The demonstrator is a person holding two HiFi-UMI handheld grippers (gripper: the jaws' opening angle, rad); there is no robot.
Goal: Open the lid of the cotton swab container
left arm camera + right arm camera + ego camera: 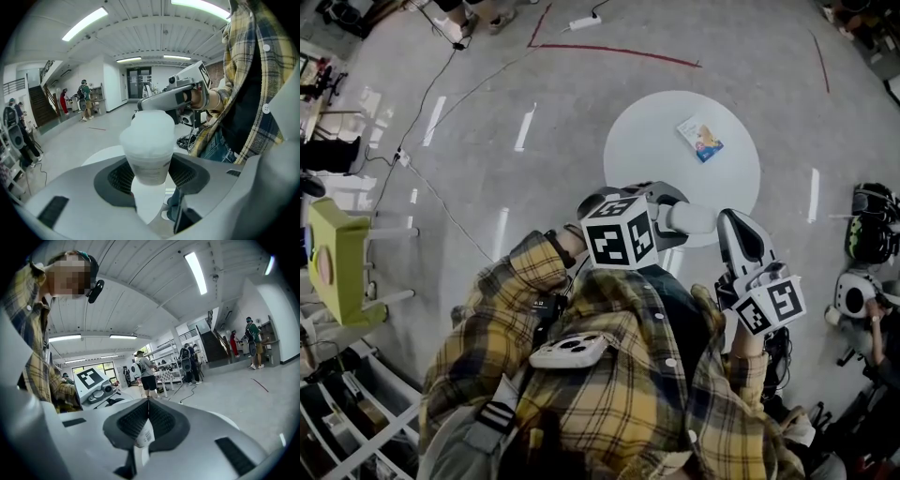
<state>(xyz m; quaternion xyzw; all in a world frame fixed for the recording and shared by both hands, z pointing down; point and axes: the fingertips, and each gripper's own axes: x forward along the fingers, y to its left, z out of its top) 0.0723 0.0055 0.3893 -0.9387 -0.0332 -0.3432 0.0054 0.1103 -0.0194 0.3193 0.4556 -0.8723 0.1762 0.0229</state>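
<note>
The cotton swab container (147, 140), a frosted white tub with its lid on, is clamped by its lower body between the jaws of my left gripper (149, 176). In the head view the container (694, 218) sticks out sideways from the left gripper (667, 216), above the near edge of the round table. My right gripper (732, 225) points its tip at the container's free end. Its jaws are shut and pinch a thin white strip with a printed barcode (144, 436). I cannot tell whether that strip belongs to the container.
A round white table (647, 141) stands ahead with a small printed packet (700, 139) lying on it. A yellow-green chair (337, 262) is at the left and cables run over the floor. People stand far off in the hall (84, 99).
</note>
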